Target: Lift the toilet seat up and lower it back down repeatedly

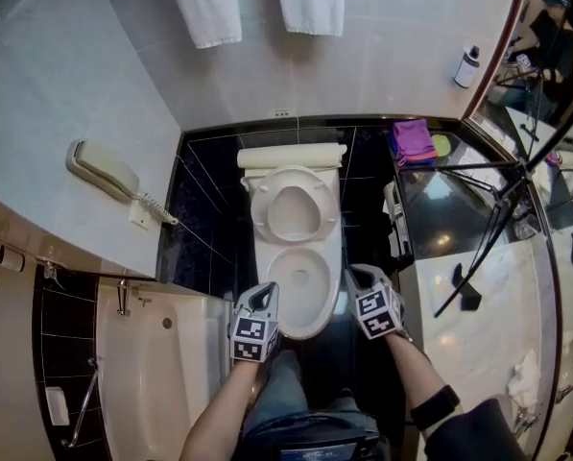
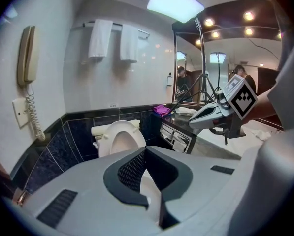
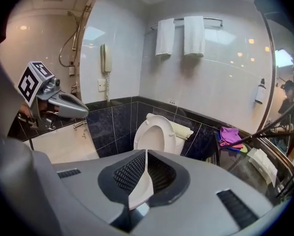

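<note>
The bathtub (image 1: pixel 161 363) lies out to the side of the left jaws. The toilet bowl (image 1: pixel 303 327) sits between the two grippers, its front rim just beside each. The toilet seat (image 1: pixel 261 217) stands raised, leaning back toward the tank. It is straight ahead of both pairs of jaws and well apart from them.

The left gripper (image 1: pixel 266 291) has its jaws drawn together with only a thin slit between the pads, and nothing is caught there. The right gripper (image 1: pixel 355 277) is likewise clenched on nothing, with only the white of the bowl showing through its slit.

With the seat up and neither gripper on it, the step in hand looks like the start of a lowering pass. The next move probably calls for reaching forward to the seat's upper edge, tipping it off the tank, and easing it down rather than letting it drop onto the bowl.
</note>
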The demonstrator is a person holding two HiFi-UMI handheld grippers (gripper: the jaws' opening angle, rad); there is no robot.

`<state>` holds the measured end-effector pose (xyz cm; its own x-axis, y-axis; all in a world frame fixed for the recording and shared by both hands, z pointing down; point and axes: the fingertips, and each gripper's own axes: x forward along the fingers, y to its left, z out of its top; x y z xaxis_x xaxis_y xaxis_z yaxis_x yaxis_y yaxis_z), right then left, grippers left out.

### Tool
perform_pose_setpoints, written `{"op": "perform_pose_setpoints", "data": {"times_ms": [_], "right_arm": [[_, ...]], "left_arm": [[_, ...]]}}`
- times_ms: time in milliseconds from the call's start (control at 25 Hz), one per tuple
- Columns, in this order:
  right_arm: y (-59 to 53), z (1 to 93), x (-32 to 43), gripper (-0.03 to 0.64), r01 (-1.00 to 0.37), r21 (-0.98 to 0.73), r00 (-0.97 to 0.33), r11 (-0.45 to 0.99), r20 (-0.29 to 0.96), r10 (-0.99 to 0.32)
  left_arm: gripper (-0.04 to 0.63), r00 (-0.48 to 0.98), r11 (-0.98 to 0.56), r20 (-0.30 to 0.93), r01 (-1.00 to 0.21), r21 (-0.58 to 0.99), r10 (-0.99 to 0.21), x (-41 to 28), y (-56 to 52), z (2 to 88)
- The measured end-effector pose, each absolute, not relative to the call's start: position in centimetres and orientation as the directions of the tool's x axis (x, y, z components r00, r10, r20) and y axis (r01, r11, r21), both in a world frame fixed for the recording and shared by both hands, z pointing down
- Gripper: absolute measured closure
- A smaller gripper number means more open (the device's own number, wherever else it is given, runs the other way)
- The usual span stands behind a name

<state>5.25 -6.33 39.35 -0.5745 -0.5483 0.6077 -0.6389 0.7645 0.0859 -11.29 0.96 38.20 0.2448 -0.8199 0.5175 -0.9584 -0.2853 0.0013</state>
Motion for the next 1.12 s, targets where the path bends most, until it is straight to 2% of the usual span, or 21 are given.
{"op": "perform_pose_setpoints", "data": {"times_ms": [320,520,840,1120], "right_arm": [[-17.3,42.0,-1.2,0.496,-0.508,0.272,-0.536,0.817,0.642,-0.548],[-23.7,44.4,-4.6,0.445,-0.347,0.444,-0.482,0.826,0.671,-0.563],[-32.4,46.8,-10.3,0.442,-0.167,0.622,-0.428,0.765,0.654,-0.624],[-37.0,49.2,-14.1,0.439,-0.056,0.681,-0.405,0.730,0.652,-0.640]], "left_arm": [[0.603,0.277,-0.308,0.530,-0.951,0.030,-0.802,-13.7,-8.4,43.0],[0.603,0.283,-0.307,0.535,-0.951,0.048,-0.796,-14.6,-12.3,47.2],[0.603,0.289,-0.301,0.536,-0.951,0.068,-0.793,-14.7,-17.3,52.4],[0.603,0.292,-0.291,0.561,-0.952,0.094,-0.774,-15.6,-19.6,55.8]]}}
